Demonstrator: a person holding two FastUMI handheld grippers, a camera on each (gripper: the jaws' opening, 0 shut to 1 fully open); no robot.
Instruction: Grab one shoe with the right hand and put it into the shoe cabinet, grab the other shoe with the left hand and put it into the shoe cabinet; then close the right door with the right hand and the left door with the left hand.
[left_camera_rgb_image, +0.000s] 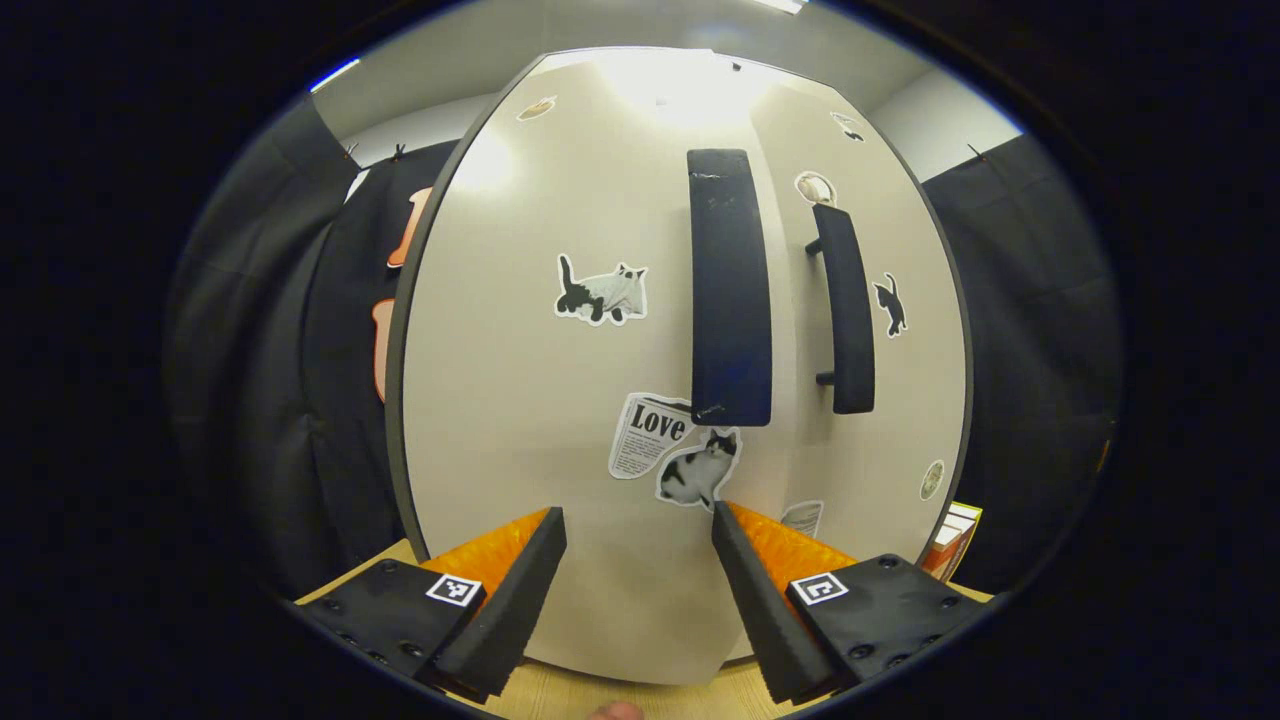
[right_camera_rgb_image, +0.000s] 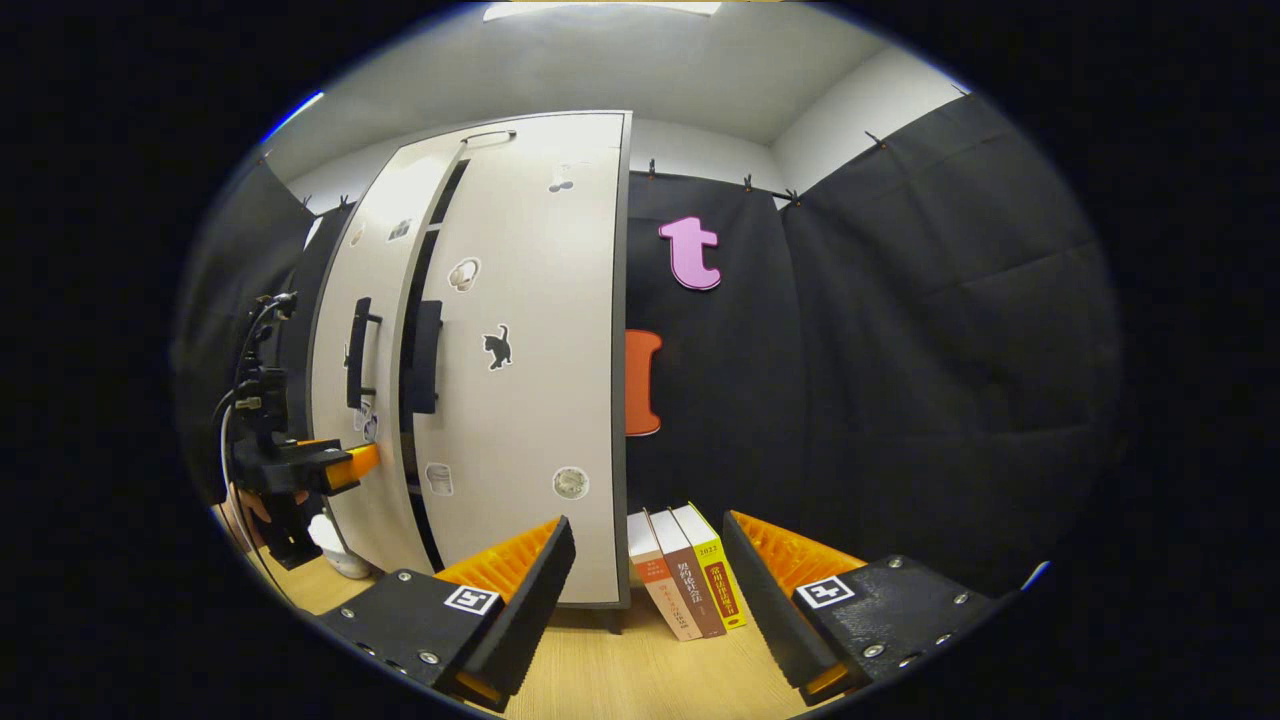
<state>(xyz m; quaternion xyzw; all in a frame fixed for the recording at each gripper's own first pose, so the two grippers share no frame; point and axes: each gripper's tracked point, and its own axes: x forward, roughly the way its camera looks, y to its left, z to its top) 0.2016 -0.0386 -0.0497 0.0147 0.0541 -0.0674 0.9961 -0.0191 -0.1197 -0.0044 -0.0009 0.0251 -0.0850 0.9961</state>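
With its fingers spread wide and empty, the left gripper (left_camera_rgb_image: 638, 560) faces the left door (left_camera_rgb_image: 560, 400) of the shoe cabinet (right_camera_rgb_image: 480, 350) to press it shut, while the right gripper (right_camera_rgb_image: 648, 575), equally wide, hangs beside the right door (right_camera_rgb_image: 530, 350), near the books (right_camera_rgb_image: 685, 580).

Shoes hidden behind cabinet doors (left_camera_rgb_image: 560, 400)

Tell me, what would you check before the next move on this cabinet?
1. Left gripper open, facing the left door: ok.
2. Right gripper open and empty: ok.
3. Right door shut: looks ok.
4. Left door shut: not ok, a dark gap shows between the doors.
5. Shoes inside: cannot tell, the doors hide them.
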